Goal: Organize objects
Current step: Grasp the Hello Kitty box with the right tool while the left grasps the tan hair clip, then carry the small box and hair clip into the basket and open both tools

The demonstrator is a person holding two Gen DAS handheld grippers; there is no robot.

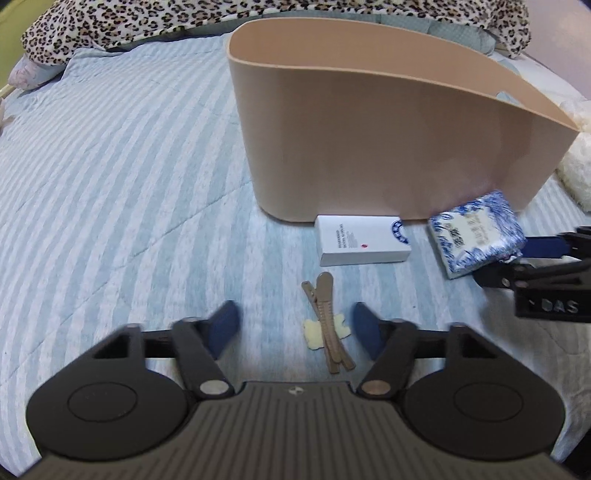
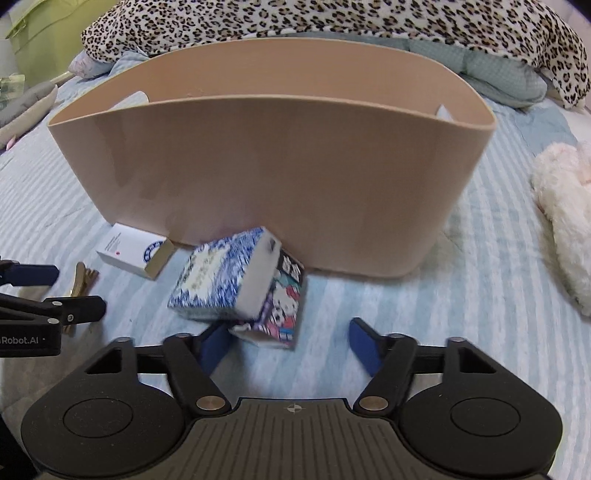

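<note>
A tan oval bin stands on the striped bed; it also shows in the right wrist view. My left gripper is open just above brown hair clips lying on a small yellow piece. A white box lies beyond, against the bin. My right gripper is open around a cartoon-printed box. A blue-and-white patterned pack leans on that box. In the left wrist view the pack sits beside the right gripper's fingers.
A leopard-print blanket lies behind the bin. A white plush toy lies at the right. The white box and the hair clips lie to the left of the right gripper. A green container stands far left.
</note>
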